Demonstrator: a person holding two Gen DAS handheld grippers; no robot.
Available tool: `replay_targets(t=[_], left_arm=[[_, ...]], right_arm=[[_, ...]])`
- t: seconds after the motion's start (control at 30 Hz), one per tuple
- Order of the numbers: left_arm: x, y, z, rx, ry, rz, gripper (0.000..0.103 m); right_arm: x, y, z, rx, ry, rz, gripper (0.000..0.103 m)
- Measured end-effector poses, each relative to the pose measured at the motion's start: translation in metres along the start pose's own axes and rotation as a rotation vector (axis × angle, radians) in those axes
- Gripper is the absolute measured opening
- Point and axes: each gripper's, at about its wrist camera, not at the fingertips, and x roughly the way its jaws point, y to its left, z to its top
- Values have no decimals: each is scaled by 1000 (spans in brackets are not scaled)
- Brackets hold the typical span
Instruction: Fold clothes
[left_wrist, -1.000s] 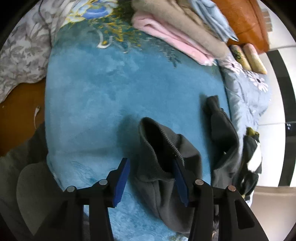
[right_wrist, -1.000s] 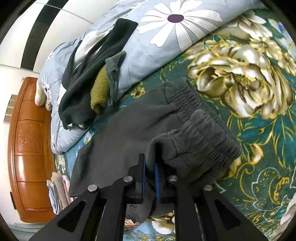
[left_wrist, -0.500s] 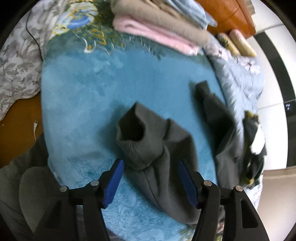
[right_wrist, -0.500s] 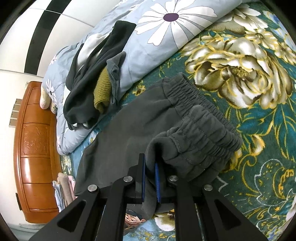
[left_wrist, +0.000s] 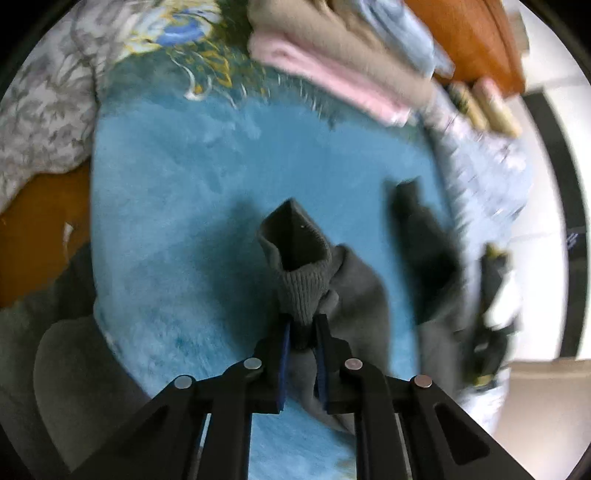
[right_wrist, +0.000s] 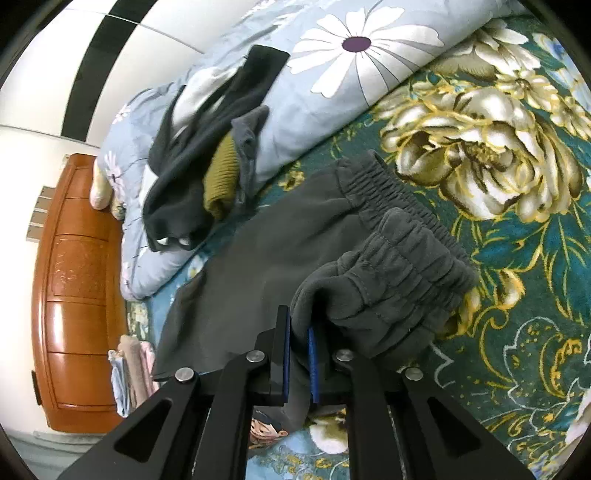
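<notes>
Dark grey sweatpants (right_wrist: 280, 254) lie spread on the bed's blue and green floral blanket (right_wrist: 517, 258). My right gripper (right_wrist: 298, 350) is shut on their gathered elastic waistband (right_wrist: 391, 273), which bunches up over the fingers. In the left wrist view, my left gripper (left_wrist: 302, 341) is shut on the ribbed ankle cuff (left_wrist: 301, 280) of one leg, whose opening stands up above the jaws. The other leg (left_wrist: 424, 240) lies flat to the right on the blue blanket (left_wrist: 177, 206).
Folded pink, beige and blue clothes (left_wrist: 343, 55) are stacked at the far end by a wooden headboard (left_wrist: 472, 33). A daisy-print duvet (right_wrist: 332, 70) carries a heap of dark and mustard garments (right_wrist: 207, 162). A grey floral cloth (left_wrist: 40, 110) lies left.
My left gripper went from open around the ankle cuff to shut on it. The right gripper kept its hold on the waistband and barely moved.
</notes>
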Motion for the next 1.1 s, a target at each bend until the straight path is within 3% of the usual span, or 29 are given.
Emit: replay_targets(t=[0.07, 0.17, 0.23, 0.4, 0.47, 0.53, 0.63, 0.73, 0.8, 0.83, 0.97, 1.1], left_arm=[[-35, 5, 4, -52, -12, -82, 13], [-53, -7, 24, -60, -24, -89, 13], [-38, -20, 40, -46, -9, -62, 13], [37, -43, 74, -77, 76, 100, 10], [57, -52, 87, -85, 78, 115, 10], [72, -73, 101, -59, 67, 74, 13], [88, -106, 113, 27, 104, -37, 25], [82, -123, 110, 137, 92, -69, 35], [69, -116, 102, 191, 58, -35, 45], [60, -105, 96, 208, 29, 23, 46], [50, -50, 81, 116, 28, 138, 49], [62, -34, 79, 41, 74, 139, 49]], right_arm=[[-14, 1, -2, -21, -12, 27, 8], [-31, -1, -5, -48, -26, 36, 8], [-24, -5, -5, -24, -15, 22, 8], [2, -8, -8, 19, 30, -3, 8], [8, -7, -7, 18, 40, -20, 8], [9, -7, -4, 26, 36, -34, 8], [12, -6, -2, 33, 35, -57, 8], [15, -5, 1, 40, 34, -81, 8], [17, -4, 2, 45, 32, -96, 8], [19, -4, 2, 48, 28, -102, 8], [29, -6, -1, 56, 31, -152, 9], [33, 0, 0, 37, 56, -184, 10]])
